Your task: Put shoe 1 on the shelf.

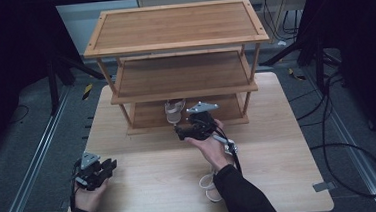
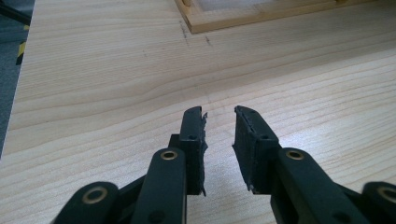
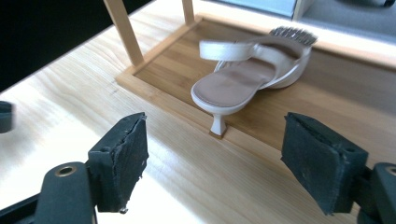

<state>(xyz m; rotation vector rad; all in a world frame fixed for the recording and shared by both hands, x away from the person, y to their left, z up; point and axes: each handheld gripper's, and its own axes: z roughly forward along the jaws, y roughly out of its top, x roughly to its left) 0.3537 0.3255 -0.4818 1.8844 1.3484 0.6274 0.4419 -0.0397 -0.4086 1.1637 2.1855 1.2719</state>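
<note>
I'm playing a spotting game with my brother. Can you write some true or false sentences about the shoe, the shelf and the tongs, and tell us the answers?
1. A shoe sits on the bottom board of the shelf. True.
2. The right tongs are squeezing the shoe. False: they are open, in front of its heel.
3. The left tongs hold nothing. True.
4. The shoe is black. False: it is pale cream.
5. Something sits on the shelf's top board. False: nothing sits on it.

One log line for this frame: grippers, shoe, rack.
right gripper: open, facing shoe | left gripper: open, over table | beige slingback heeled shoe: on bottom shelf of wooden three-tier rack
</note>
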